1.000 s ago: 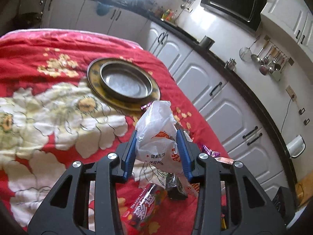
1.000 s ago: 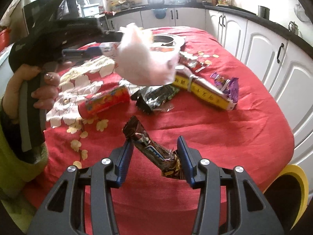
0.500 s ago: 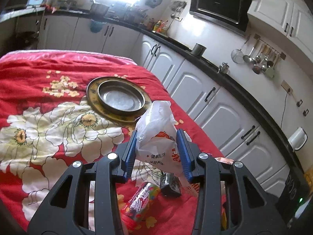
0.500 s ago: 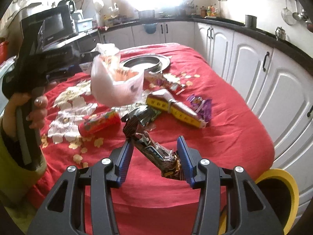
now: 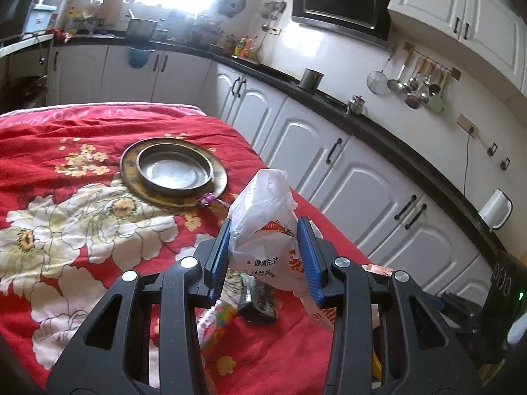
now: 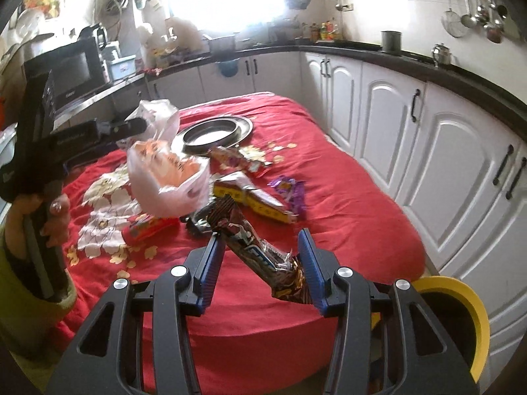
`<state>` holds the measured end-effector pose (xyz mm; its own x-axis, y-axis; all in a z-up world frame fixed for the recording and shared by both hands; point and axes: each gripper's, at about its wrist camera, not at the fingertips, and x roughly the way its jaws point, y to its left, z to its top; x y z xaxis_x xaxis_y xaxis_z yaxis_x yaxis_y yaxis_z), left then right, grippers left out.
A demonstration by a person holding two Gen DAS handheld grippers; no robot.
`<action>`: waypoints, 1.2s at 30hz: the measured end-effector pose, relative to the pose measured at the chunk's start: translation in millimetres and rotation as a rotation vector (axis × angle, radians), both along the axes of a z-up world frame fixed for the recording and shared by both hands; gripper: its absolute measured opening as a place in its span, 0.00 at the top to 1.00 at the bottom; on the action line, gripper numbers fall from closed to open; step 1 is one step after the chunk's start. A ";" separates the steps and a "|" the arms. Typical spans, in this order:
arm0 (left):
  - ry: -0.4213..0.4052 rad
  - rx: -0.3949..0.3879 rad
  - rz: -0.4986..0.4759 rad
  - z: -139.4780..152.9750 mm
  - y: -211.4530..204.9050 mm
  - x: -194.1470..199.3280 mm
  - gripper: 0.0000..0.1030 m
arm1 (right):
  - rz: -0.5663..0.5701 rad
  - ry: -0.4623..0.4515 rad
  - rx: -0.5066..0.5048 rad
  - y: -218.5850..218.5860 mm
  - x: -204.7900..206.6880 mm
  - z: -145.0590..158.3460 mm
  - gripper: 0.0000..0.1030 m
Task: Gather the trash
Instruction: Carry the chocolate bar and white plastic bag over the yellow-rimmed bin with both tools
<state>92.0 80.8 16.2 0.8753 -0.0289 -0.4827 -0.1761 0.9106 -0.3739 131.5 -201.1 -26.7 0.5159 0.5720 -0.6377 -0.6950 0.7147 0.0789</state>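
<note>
My left gripper (image 5: 265,227) is shut on a white plastic bag (image 5: 263,217) with red print, held above the red flowered tablecloth (image 5: 66,131). The right wrist view shows that bag (image 6: 168,177) hanging open-mouthed at the left, with a hand on the left gripper's handle. My right gripper (image 6: 260,238) is shut on a brown snack wrapper (image 6: 243,237), which lies slanted between the blue pads, lifted off the cloth. On the table lie a yellow wrapper (image 6: 257,197), a purple wrapper (image 6: 290,191), a red packet (image 6: 148,228) and a dark foil wrapper (image 6: 201,217).
A round metal plate (image 6: 217,131) sits at the far side of the table, with another wrapper (image 6: 237,159) beside it. A yellow-rimmed bin (image 6: 461,312) stands on the floor at the lower right. White cabinets (image 6: 428,164) run close along the table's right side.
Both grippers have risen above the table, each keeping its load. In the right wrist view the bag has shifted left and lower, nearer the wrapper.
</note>
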 end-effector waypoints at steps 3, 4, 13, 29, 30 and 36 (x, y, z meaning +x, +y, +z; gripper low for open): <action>-0.002 0.008 -0.020 1.1 -9.2 0.8 0.69 | -0.033 0.000 0.011 -13.2 1.7 2.8 0.57; -0.003 0.012 -0.027 1.3 -12.3 1.2 0.69 | -0.041 0.001 0.014 -16.1 1.6 2.8 0.57; 0.000 0.040 -0.083 1.4 -37.1 4.4 0.69 | -0.121 0.003 0.037 -50.9 2.1 8.2 0.57; 0.018 0.113 -0.247 -5.5 -111.9 18.2 0.69 | -0.280 0.009 0.070 -114.7 2.4 12.5 0.57; 0.018 0.117 -0.257 -5.9 -117.7 18.7 0.69 | -0.288 0.009 0.073 -118.0 2.4 12.9 0.57; 0.021 0.142 -0.309 -9.5 -143.2 22.8 0.69 | -0.335 0.016 0.092 -138.6 3.7 13.4 0.57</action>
